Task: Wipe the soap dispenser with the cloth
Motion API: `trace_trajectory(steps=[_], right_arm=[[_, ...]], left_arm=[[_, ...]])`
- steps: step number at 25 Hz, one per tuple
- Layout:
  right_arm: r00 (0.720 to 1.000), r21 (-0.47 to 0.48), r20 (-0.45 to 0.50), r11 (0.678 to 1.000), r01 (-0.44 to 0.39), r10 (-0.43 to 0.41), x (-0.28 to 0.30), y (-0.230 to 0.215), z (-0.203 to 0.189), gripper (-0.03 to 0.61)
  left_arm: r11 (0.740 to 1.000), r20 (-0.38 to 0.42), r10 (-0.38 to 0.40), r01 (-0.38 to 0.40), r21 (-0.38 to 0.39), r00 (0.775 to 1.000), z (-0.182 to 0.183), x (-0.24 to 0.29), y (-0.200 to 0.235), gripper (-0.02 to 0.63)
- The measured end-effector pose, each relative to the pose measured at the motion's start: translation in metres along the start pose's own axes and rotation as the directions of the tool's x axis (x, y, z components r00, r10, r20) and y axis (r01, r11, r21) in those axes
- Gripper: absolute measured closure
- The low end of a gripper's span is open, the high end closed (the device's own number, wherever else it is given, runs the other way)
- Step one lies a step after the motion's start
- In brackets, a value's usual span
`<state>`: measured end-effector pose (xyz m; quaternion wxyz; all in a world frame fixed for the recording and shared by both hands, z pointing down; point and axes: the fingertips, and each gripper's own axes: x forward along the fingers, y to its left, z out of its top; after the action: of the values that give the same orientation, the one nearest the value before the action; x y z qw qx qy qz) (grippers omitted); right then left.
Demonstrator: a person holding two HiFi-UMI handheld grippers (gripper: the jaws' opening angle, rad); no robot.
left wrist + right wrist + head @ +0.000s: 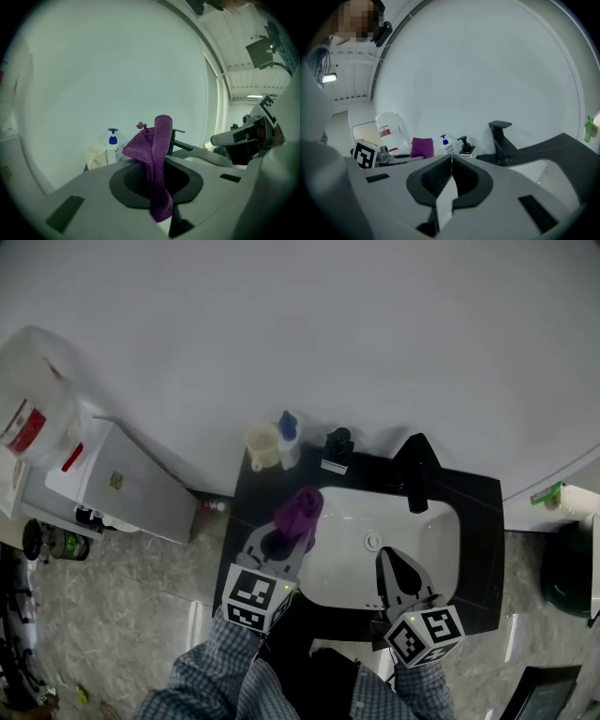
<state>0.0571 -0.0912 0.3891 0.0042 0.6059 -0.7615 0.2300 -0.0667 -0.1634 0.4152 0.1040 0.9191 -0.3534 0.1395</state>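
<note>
The black pump soap dispenser stands on the black counter by the wall, between a white bottle with a blue pump and the black faucet. My left gripper is shut on a purple cloth at the sink's left edge, short of the dispenser. The cloth sticks up above the jaws and droops in front. Over the white sink, my right gripper is shut and holds nothing.
A cream cup sits left of the blue-pump bottle. A white cabinet with a clear plastic jug stands left of the counter. A dark bin is at the right. Grey stone floor lies below.
</note>
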Motion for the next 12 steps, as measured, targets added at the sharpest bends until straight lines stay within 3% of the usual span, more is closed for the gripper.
trace_trajectory(steps=[12], right_arm=[[0.996, -0.056, 0.015, 0.995, -0.087, 0.088, -0.095, 0.033, -0.022, 0.56]], left_arm=[[0.998, 0.095, 0.062, -0.065, 0.026, 0.994, 0.012, -0.082, -0.074, 0.554]])
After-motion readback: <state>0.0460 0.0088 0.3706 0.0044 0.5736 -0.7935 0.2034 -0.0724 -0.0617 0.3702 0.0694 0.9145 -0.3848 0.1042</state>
